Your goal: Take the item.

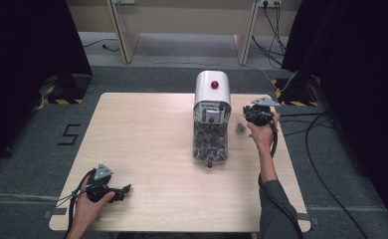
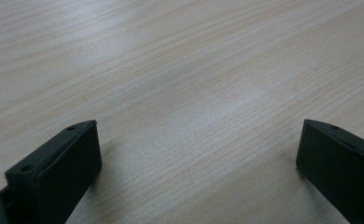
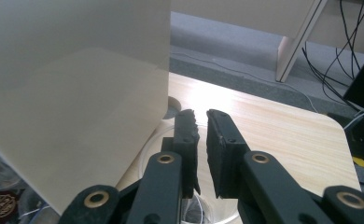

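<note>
A white machine (image 1: pixel 212 94) with a red knob (image 1: pixel 214 84) stands toward the far side of the table (image 1: pixel 147 149), its clear front bin (image 1: pixel 210 142) full of small dark pieces. The left gripper (image 1: pixel 125 190) sits low over bare wood at the near left corner, jaws spread wide and holding nothing. The right gripper (image 3: pixel 202 140) is up beside the machine's right wall over a clear round rim (image 3: pixel 157 144), possibly a cup, its jaws nearly closed with a thin gap and nothing visibly between them.
</note>
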`<action>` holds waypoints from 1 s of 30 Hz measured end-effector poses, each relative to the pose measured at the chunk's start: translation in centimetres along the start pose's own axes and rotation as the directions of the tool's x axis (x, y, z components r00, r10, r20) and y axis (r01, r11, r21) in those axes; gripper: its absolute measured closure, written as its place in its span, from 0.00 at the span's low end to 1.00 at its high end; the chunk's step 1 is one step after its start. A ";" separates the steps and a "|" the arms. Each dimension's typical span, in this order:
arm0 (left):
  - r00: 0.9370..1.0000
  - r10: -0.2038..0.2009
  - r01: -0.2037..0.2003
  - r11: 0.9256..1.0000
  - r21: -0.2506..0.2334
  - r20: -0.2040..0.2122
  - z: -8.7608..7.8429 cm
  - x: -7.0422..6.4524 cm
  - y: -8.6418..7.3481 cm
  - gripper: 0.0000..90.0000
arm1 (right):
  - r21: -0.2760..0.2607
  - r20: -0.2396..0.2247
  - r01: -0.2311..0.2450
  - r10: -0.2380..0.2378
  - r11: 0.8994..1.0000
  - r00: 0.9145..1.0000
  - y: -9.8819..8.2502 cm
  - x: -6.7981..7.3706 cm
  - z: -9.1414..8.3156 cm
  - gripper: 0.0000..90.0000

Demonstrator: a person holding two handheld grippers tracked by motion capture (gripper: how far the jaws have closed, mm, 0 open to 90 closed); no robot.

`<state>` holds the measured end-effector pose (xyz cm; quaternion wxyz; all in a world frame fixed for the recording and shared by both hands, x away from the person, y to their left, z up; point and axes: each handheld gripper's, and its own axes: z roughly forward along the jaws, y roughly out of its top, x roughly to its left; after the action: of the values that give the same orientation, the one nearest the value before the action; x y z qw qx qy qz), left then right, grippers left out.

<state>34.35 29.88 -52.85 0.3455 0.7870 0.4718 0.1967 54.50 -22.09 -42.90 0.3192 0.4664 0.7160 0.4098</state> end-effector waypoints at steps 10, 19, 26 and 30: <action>1.000 0.000 0.000 1.000 0.000 0.000 0.0 0.0 0.0 0.00 | -0.026 -0.037 0.006 -0.007 1.000 0.999 0.1 0.0 -1.3 0.81; 1.000 -0.002 0.002 1.000 -0.003 -0.001 0.0 0.0 0.0 0.00 | -0.037 -0.082 -0.021 0.018 0.999 0.996 -0.6 0.8 -2.8 0.56; 1.000 0.000 0.000 1.000 -0.003 0.000 0.1 0.0 0.0 0.00 | -0.035 -0.088 -0.025 0.021 0.999 0.996 -1.1 1.3 -3.6 0.46; 1.000 0.000 0.000 1.000 -0.002 0.000 0.1 0.0 0.1 0.00 | -0.038 -0.095 -0.030 0.027 0.999 0.995 -1.3 1.4 -4.1 0.44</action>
<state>34.46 29.84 -52.87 0.3463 0.7866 0.4715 0.1975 49.98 -22.26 -42.30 0.2881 0.4503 0.7154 0.4499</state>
